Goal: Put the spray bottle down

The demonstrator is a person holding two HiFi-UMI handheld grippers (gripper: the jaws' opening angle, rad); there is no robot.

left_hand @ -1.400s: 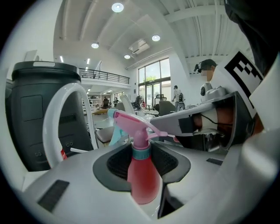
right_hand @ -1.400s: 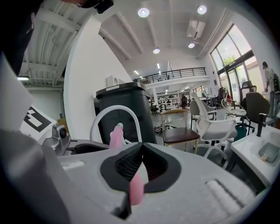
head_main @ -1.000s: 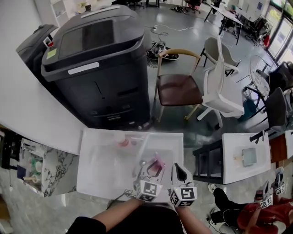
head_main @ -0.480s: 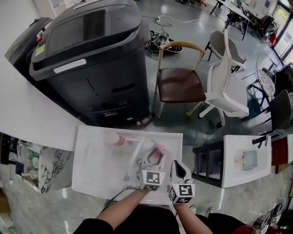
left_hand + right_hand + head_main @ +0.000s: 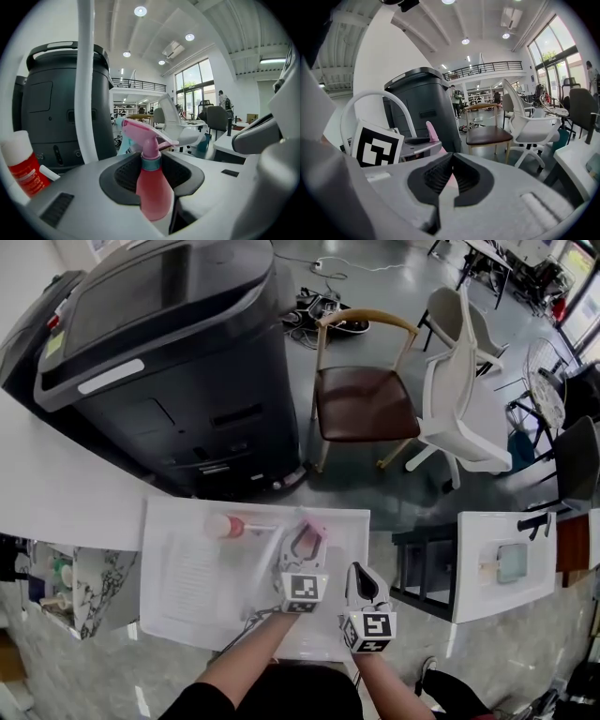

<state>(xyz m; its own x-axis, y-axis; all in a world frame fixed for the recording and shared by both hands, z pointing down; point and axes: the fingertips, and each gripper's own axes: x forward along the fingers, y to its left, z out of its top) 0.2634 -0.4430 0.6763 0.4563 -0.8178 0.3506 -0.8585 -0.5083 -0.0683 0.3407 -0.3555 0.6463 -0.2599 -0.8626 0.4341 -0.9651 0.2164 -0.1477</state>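
Head view, looking steeply down: my left tongs (image 5: 303, 542) grasp one pink spray bottle (image 5: 315, 528) upright over the far edge of a white counter (image 5: 187, 587). I cannot tell whether its base touches the counter. Left gripper view: the bottle (image 5: 152, 187) sits between the pads, held by its body just under the teal collar, with the trigger head above. I judge it light, smooth plastic that gives a little when squeezed and is top-heavy, so the body is the place to hold it. My right tongs (image 5: 360, 574) hover just beside the left ones, clenched on nothing. I count one spray bottle, one red bottle (image 5: 223, 525) lying on the counter, and two tongs.
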